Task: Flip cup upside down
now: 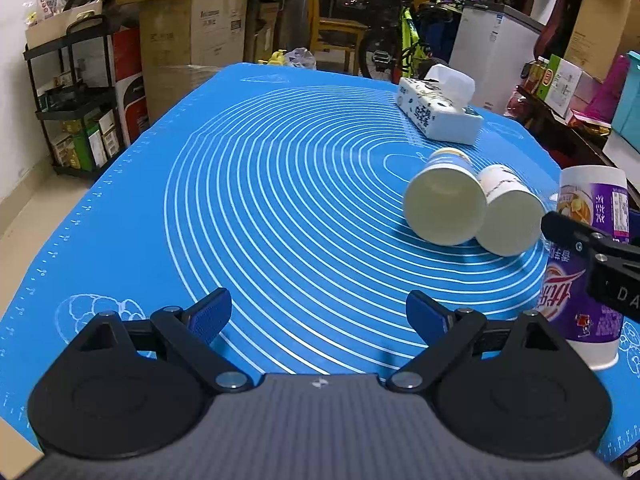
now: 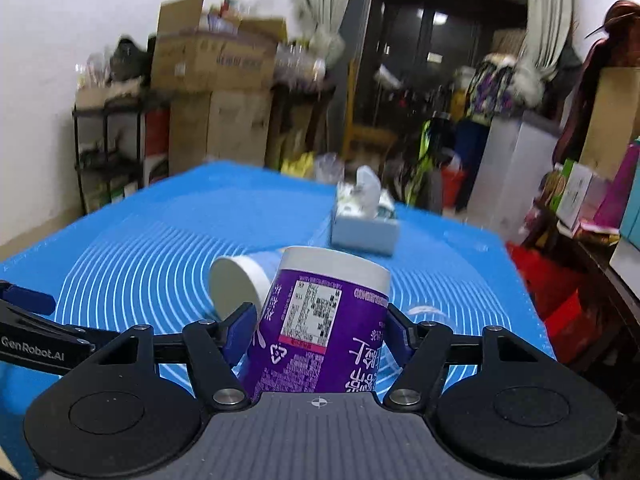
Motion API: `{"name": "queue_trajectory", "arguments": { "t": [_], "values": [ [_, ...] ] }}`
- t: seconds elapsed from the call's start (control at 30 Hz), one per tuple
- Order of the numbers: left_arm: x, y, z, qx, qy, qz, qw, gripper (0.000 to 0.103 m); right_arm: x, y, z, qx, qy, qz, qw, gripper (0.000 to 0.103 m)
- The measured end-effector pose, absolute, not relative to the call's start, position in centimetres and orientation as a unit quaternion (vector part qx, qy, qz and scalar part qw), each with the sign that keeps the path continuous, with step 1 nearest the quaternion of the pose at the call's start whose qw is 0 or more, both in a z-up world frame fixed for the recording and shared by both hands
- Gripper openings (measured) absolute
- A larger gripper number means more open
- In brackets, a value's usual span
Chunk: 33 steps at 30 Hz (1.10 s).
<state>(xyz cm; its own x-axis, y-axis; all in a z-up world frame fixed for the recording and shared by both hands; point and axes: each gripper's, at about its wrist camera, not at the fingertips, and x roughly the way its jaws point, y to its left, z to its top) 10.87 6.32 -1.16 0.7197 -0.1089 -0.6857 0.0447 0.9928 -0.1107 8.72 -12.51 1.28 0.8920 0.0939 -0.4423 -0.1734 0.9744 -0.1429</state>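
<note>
A purple paper cup point(image 2: 320, 328) stands upside down on the blue mat point(image 2: 152, 248), base up and text inverted. My right gripper point(image 2: 318, 332) has its blue pads on both sides of the cup and is shut on it. The cup also shows at the right edge of the left wrist view point(image 1: 588, 264), rim down on the mat, with the right gripper's black finger point(image 1: 580, 236) across it. My left gripper point(image 1: 318, 314) is open and empty, low over the mat point(image 1: 240, 200) near its front edge, left of the purple cup.
Two white paper cups point(image 1: 442, 204) point(image 1: 508, 216) lie on their sides on the mat, open ends toward me; one shows in the right wrist view point(image 2: 236, 284). A tissue box point(image 1: 438, 110) sits at the far right. Shelves, boxes and a bicycle surround the table.
</note>
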Motion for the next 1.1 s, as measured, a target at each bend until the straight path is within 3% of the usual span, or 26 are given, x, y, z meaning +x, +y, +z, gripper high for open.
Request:
{"name": "queue_trajectory", "arguments": {
  "t": [0.27, 0.83, 1.1],
  "values": [
    [10.5, 5.9, -1.1, -0.047, 0.367, -0.053, 0.928, 0.093, 5.7, -13.5, 0.4, -0.121, 0.097, 0.041, 0.987, 0.068],
    [10.0, 4.4, -1.5, -0.028, 0.373, -0.073, 0.925, 0.093, 6.0, -13.9, -0.8, -0.102, 0.148, 0.034, 0.983, 0.069],
    [9.6, 4.3, -1.5, -0.027, 0.374, -0.078, 0.924, 0.093, 5.7, -14.4, -0.5, -0.079, 0.161, 0.034, 0.983, 0.075]
  ]
}}
